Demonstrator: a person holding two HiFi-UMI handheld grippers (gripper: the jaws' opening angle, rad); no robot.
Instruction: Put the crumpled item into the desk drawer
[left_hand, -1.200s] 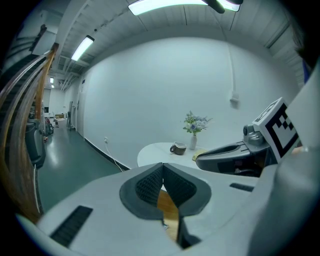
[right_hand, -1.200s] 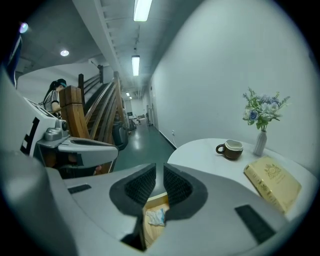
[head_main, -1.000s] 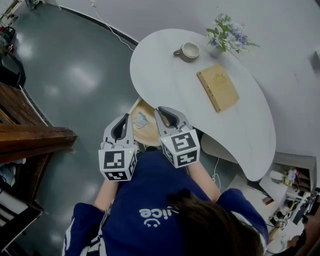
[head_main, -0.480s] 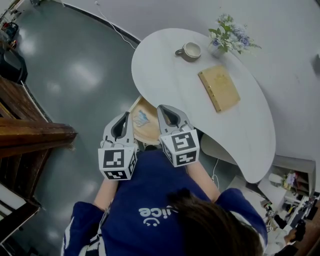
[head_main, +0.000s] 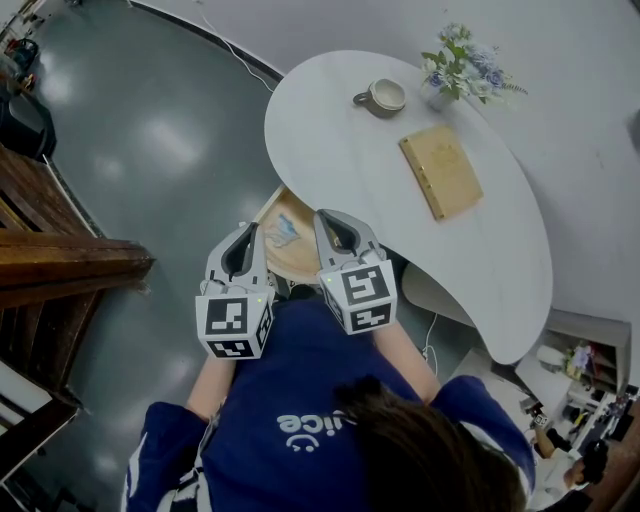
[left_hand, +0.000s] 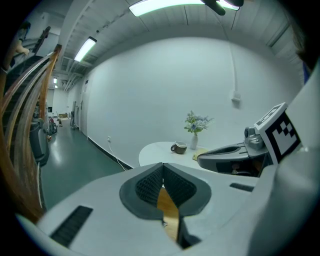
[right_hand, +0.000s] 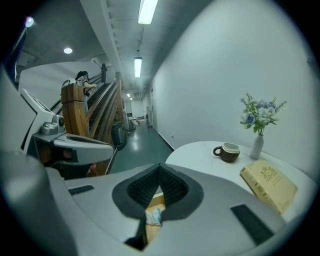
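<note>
One container is of note: the desk drawer (head_main: 291, 261). It stands pulled out from under the near edge of the white table (head_main: 340, 150), wood floor exposed. Contents: the crumpled item (head_main: 283, 232), white w/ blue, lying loose on the drawer floor toward its left side. In the right gripper view the item shows below the tips, on the wood, not touching them.

Both grippers hang side by side over the drawer's near part. L gripper (head_main: 249, 232): jaws pressed together, holding nothing. R gripper (head_main: 323, 216): jaws also fully together, holding nothing. The item lies between the two grippers in the head view, apart from each.

Tabletop, far side:
- mug (head_main: 381, 97)
- vase of flowers (head_main: 458, 68), near the mug
- tan book (head_main: 441, 172), flat, toward the middle

All three sit well apart from the drawer. A dark wooden stair rail (head_main: 70, 270) stands on the grey floor (head_main: 150, 150) to the person's left, clear of the drawer.
</note>
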